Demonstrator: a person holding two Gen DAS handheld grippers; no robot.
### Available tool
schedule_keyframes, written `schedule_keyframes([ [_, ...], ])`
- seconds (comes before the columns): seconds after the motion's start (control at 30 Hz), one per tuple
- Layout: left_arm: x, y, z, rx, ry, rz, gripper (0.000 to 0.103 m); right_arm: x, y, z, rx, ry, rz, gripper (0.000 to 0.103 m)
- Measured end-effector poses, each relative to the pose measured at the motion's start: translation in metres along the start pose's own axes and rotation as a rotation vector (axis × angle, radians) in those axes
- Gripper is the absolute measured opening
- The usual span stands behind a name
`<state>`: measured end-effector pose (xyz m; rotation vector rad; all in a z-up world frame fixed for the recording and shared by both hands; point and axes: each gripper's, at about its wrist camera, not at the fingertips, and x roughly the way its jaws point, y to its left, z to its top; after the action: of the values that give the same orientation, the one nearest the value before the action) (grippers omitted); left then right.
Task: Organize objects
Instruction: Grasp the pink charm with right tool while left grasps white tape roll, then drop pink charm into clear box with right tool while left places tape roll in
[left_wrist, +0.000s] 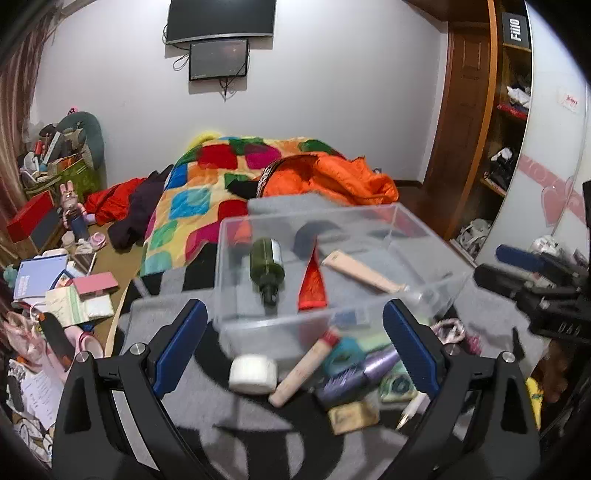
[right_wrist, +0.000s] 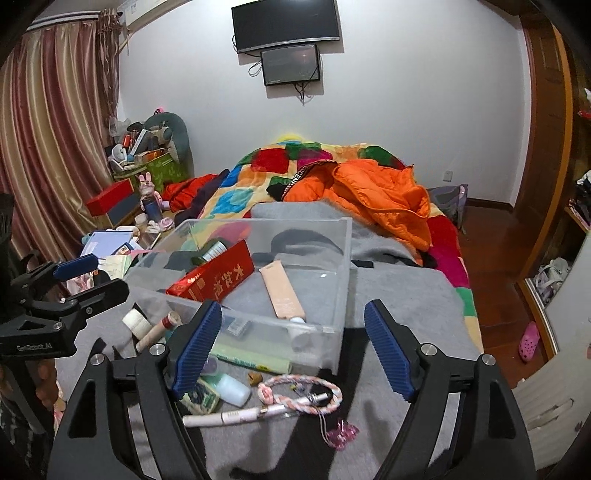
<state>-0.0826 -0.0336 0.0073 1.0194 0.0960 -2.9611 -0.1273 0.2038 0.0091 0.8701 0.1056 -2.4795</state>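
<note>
A clear plastic bin stands on a grey blanket on the bed. In it lie a dark green bottle, a red box and a beige tube. My left gripper is open and empty, above loose items in front of the bin: a white jar, a beige tube with a red band, a purple tube. My right gripper is open and empty, above a pink braided cord and a white pen-like stick.
A patchwork quilt and an orange jacket lie behind the bin. A cluttered side table stands to the left, a wardrobe to the right. The other gripper shows at the right edge and at the left edge.
</note>
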Motion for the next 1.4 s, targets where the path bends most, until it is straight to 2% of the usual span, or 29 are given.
schedule_keyframes([
  [0.2, 0.008, 0.013, -0.029, -0.008, 0.067, 0.041, 0.097, 0.001, -0.002, -0.017, -0.01, 0.041, -0.015, 0.078],
  [0.33, 0.016, 0.027, -0.043, -0.057, 0.104, 0.04, 0.097, 0.009, -0.007, -0.034, -0.001, 0.095, -0.026, 0.078],
  [0.43, 0.021, 0.036, -0.045, -0.102, 0.102, 0.044, 0.096, 0.016, -0.014, -0.046, 0.028, 0.138, -0.026, 0.078],
  [0.57, 0.032, 0.044, -0.041, -0.131, 0.111, 0.05, 0.079, 0.026, -0.023, -0.064, 0.062, 0.201, -0.033, 0.078],
  [0.73, 0.045, 0.049, -0.043, -0.152, 0.139, 0.039, 0.071, 0.029, -0.039, -0.081, 0.104, 0.232, -0.058, 0.078],
  [0.87, 0.055, 0.052, -0.049, -0.161, 0.164, 0.03, 0.061, 0.029, -0.041, -0.081, 0.096, 0.227, -0.06, 0.077],
  [0.97, 0.058, 0.053, -0.05, -0.177, 0.166, 0.001, 0.055, 0.03, -0.038, -0.082, 0.07, 0.227, -0.044, 0.068],
  [1.0, 0.058, 0.053, -0.05, -0.177, 0.163, -0.004, 0.052, 0.031, -0.036, -0.083, 0.056, 0.233, -0.047, 0.062],
  [1.07, 0.057, 0.051, -0.05, -0.174, 0.158, -0.015, 0.045, 0.033, -0.033, -0.086, 0.033, 0.235, -0.064, 0.058],
  [1.13, 0.056, 0.049, -0.05, -0.169, 0.151, -0.026, 0.038, 0.032, -0.033, -0.086, 0.031, 0.221, -0.064, 0.048],
  [1.2, 0.054, 0.047, -0.051, -0.164, 0.143, -0.021, 0.037, 0.032, -0.034, -0.086, 0.036, 0.22, -0.051, 0.03],
  [1.23, 0.052, 0.046, -0.051, -0.163, 0.14, -0.017, 0.037, 0.031, -0.035, -0.085, 0.038, 0.219, -0.048, 0.024],
  [1.4, 0.041, 0.043, -0.053, -0.158, 0.121, -0.003, 0.037, 0.024, -0.038, -0.083, 0.052, 0.198, -0.053, 0.025],
])
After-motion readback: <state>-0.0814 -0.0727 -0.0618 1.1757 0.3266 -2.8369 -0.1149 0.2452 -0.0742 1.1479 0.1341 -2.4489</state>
